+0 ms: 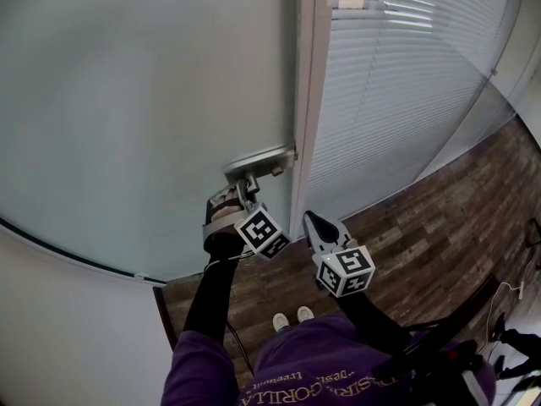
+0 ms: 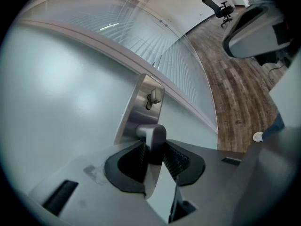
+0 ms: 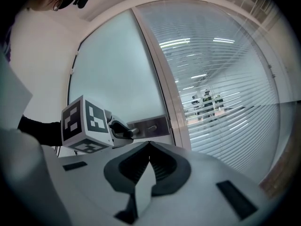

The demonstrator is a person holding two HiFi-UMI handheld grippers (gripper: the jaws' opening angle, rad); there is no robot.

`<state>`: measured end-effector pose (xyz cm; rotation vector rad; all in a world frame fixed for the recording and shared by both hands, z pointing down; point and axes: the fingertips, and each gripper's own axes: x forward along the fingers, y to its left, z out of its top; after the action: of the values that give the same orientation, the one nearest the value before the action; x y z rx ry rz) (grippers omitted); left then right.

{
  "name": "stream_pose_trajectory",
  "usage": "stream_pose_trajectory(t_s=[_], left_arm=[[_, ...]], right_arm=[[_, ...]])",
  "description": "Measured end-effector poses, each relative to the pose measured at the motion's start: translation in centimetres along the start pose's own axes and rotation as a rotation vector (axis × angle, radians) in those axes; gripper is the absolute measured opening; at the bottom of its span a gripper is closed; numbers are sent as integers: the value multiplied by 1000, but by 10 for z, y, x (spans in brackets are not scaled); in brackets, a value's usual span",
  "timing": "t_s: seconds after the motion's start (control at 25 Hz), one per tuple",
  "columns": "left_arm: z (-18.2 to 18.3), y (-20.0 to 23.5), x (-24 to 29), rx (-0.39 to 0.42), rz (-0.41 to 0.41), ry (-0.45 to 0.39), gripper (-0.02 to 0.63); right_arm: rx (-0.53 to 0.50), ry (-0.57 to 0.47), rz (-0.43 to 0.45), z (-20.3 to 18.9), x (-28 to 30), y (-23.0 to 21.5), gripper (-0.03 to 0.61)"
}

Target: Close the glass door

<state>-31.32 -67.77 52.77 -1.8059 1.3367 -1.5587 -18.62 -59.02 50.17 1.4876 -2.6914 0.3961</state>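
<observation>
Arms in black sleeves reach out from a purple shirt (image 1: 321, 364) toward the door. White shoes (image 1: 292, 318) stand on the brown wooden floor (image 1: 439, 227) just below.

The left claw (image 1: 245, 184) holds the silver metal door handle (image 1: 250, 178). In the left gripper view, the ribbed pads of the left claw (image 2: 153, 147) sit on each side of the handle (image 2: 151, 133) and press on it. The right claw (image 1: 311, 221) hangs just beside it, near the foot of the white door frame (image 1: 308, 100). Its jaws are shut tight with nothing in them, as the right gripper view shows (image 3: 148, 147).

The handle comes out of a flat silver plate (image 1: 258, 161) on the edge of the big frosted glass door (image 1: 152, 100). That edge lies right by the frame. I cannot tell if the door has clicked shut yet.

Past the frame is a glass wall with white blinds (image 1: 397, 83). Far off, a black office chair (image 2: 218, 7) stands on the floor.

What could go wrong? The handle looks smooth and round, so the claw may slip off it if the pull is quick. A hard shove could bang the glass into the frame. If the handle is held pressed down, the latch may not catch and the door could swing back. The right claw is close to the frame and could bump it.
</observation>
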Motion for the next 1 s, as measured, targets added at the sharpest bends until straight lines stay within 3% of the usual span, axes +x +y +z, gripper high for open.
stream_pose_trajectory(t_s=[0.72, 1.0], left_arm=[[0, 14, 25, -67, -13, 16, 118], [0, 15, 20, -45, -5, 6, 118]], right_arm=[[-10, 8, -3, 1, 16, -6, -3], [-22, 3, 4, 7, 19, -2, -3]])
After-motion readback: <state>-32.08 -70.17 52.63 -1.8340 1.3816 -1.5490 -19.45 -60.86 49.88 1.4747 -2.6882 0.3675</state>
